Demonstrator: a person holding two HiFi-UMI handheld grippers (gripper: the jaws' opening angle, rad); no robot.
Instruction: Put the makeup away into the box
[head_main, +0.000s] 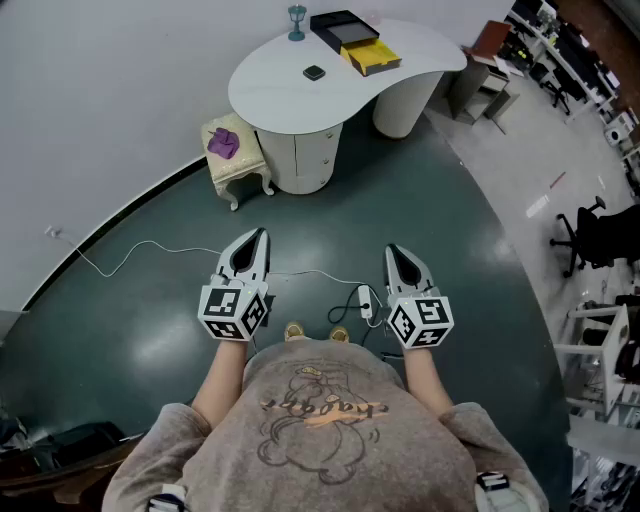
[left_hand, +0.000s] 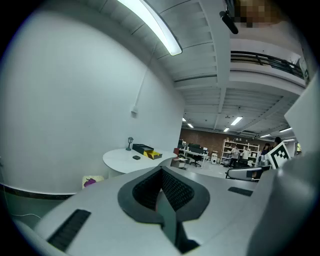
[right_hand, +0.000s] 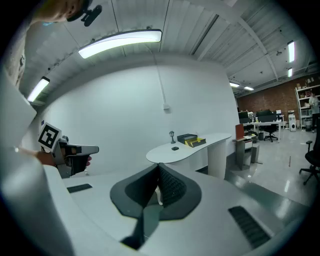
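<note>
- Head view: the makeup (head_main: 314, 72), apparently a small dark case, lies on the table (head_main: 270, 100) near the open box (head_main: 345, 30).
- The left tongs (head_main: 256, 238) and right tongs (head_main: 394, 254) are clenched on nothing, well apart from the table.
- Best to step close first, then spread one pair just above the makeup and grip it squarely.

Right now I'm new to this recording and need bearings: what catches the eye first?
The left gripper and right gripper stand out, side by side low in the head view, both shut and empty. Beyond them, across the dark floor, stands a curved white table with a black-and-yellow box at its far edge.
</note>
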